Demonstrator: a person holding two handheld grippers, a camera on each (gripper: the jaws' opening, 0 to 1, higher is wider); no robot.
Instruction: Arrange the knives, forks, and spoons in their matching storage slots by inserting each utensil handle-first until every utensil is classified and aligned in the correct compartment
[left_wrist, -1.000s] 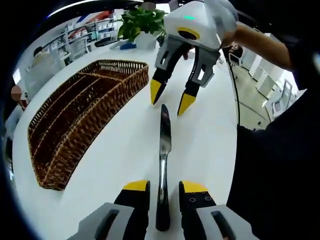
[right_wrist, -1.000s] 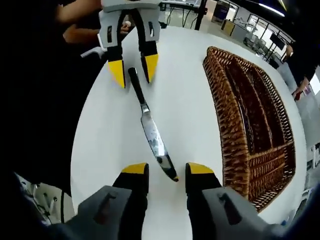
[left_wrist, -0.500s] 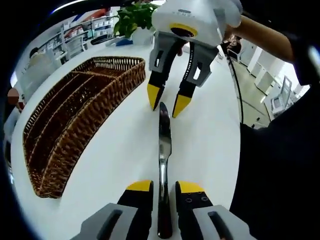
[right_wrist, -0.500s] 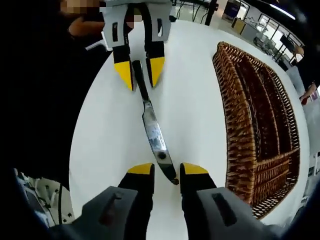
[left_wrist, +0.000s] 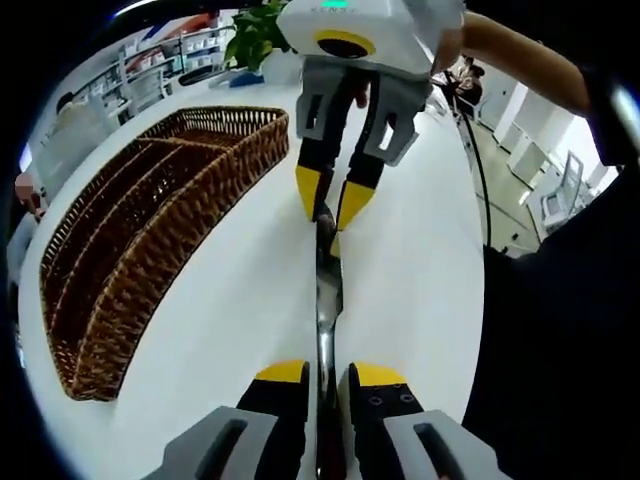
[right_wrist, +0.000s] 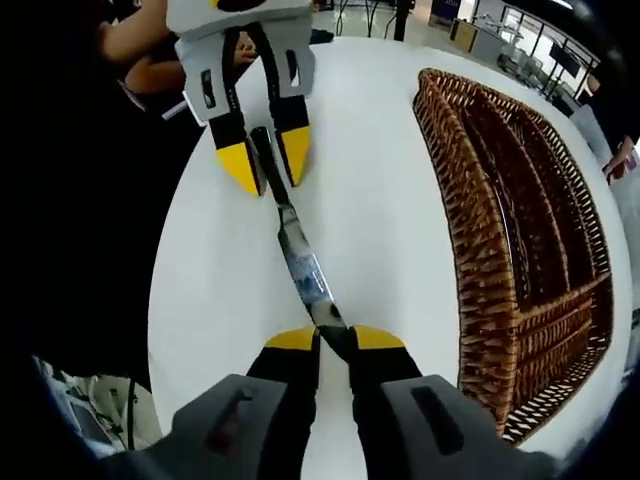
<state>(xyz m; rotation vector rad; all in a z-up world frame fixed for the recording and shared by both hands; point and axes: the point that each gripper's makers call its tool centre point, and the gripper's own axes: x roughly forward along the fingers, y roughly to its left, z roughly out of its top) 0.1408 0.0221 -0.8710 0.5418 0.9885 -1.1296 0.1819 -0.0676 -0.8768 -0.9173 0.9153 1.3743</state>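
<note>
knife, seemingly gripped at both ends

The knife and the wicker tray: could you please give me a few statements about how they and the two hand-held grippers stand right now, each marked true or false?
1. The left hand-held gripper is closed on the knife at its handle end. True.
2. The right hand-held gripper has its jaws spread wide, clear of the knife. False: they are closed on the blade tip.
3. The knife already lies in a slot of the wicker tray. False: it is over the white table, beside the tray.
4. The compartments of the tray that show hold no utensils. True.
5. A green plant stands beyond the tray's far end in the left gripper view. True.
</note>
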